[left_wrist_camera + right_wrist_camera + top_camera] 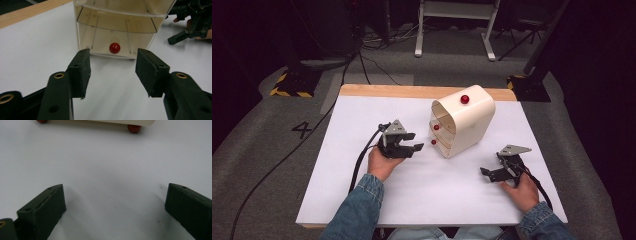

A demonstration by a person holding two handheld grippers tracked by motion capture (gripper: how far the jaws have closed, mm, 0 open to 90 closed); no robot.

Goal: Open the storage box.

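Cream plastic drawer unit (463, 122) stands mid-bench (362, 190), drawer fronts angled toward the left side, likely so the left tongs (112, 65) can reach a red knob (115, 48). Left tongs are wide apart, empty, aimed at the lowest drawer's knob, just short of it. Right tongs (115, 210) hover low over bare bench, spread wide, holding nothing, beside the unit.

Left gripper (412, 141) held by the left hand (381, 162), jaws spread wide, pointed right. Right gripper (488, 173) gripped by the right hand (522, 190), jaws parted wide, aimed left, low over the table.
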